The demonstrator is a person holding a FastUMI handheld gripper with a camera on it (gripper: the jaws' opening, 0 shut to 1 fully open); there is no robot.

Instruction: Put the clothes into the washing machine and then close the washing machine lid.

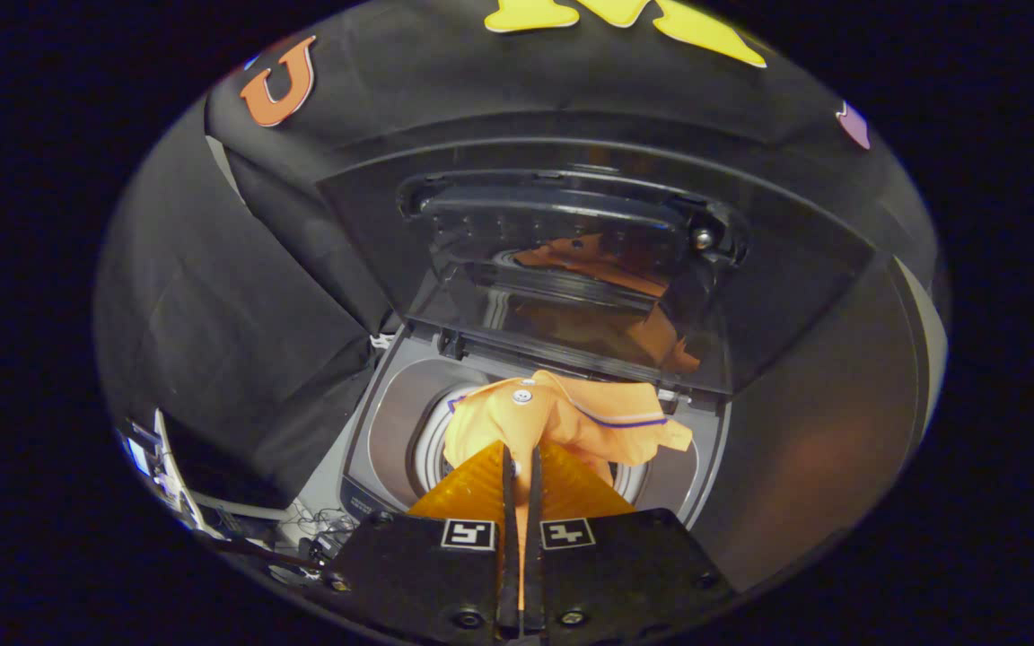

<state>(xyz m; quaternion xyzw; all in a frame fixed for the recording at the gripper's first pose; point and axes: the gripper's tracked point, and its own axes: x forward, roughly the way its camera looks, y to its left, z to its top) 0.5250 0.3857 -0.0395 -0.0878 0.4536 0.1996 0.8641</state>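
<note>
The gripper [521,458] hangs over the open mouth of a grey top-loading washing machine [384,422], and its jaws are clenched on an orange garment with a white button and a thin purple stripe [571,417] — only a narrow slit is left between the two fingers, and a strip of the orange cloth shows inside that slit. Both fingers press on the fabric, which bunches up just ahead of the fingertips and spreads out to either side beyond them.

The garment is above the round drum opening of the washing machine, its folds draped across the middle and far side of the pale ring that edges the drum. One corner of the cloth sticks out toward the right-hand rim of the machine's top panel. Whether the lower part of it already rests inside the drum cannot be told, as the fingers cover that spot.

Behind the garment the dark, see-through washing machine lid [571,269] stands raised, hinged at the far edge of the top panel and tilted back toward the black cloth wall [230,305] of the booth. An orange reflection of the cloth shows in its glossy panel.

To the left of the machine, lower down, lie a tangle of cables and some pale equipment [212,511] — too small to make out.
</note>
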